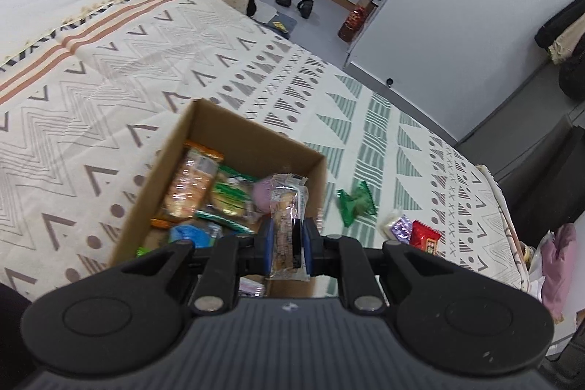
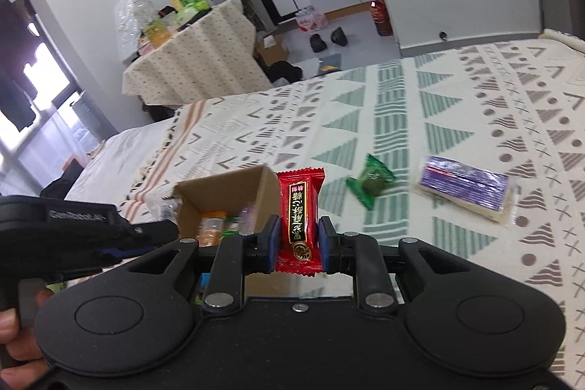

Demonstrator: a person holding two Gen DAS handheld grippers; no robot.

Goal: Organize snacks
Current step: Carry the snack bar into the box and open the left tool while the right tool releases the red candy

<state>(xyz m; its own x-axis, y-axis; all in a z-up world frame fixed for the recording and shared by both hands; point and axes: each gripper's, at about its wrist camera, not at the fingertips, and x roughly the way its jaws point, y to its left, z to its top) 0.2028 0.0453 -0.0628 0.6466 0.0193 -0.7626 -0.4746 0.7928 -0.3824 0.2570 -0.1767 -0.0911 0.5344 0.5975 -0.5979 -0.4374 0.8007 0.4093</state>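
My left gripper [image 1: 289, 243] is shut on a clear-wrapped pastry bar [image 1: 287, 225] and holds it upright over the near right corner of an open cardboard box [image 1: 234, 130]. Several wrapped snacks lie in that box. My right gripper [image 2: 299, 240] is shut on a red snack packet [image 2: 299, 211], just right of the box [image 2: 268, 196]. On the patterned bedspread [image 2: 457, 105] lie a green wrapped snack [image 2: 371, 183] and a purple packet [image 2: 464, 187]. In the left wrist view, the green snack [image 1: 354, 203], the purple packet [image 1: 402, 227] and a red packet [image 1: 424, 238] show right of the box.
The left hand-held gripper body [image 2: 80, 236] and a hand [image 2: 14, 335] fill the right wrist view's left edge. The bed's edge [image 1: 504, 207] runs close on the right. Beyond the bed stand a cloth-covered table [image 2: 190, 61], slippers [image 2: 329, 39] on the floor and a white wall [image 1: 457, 6].
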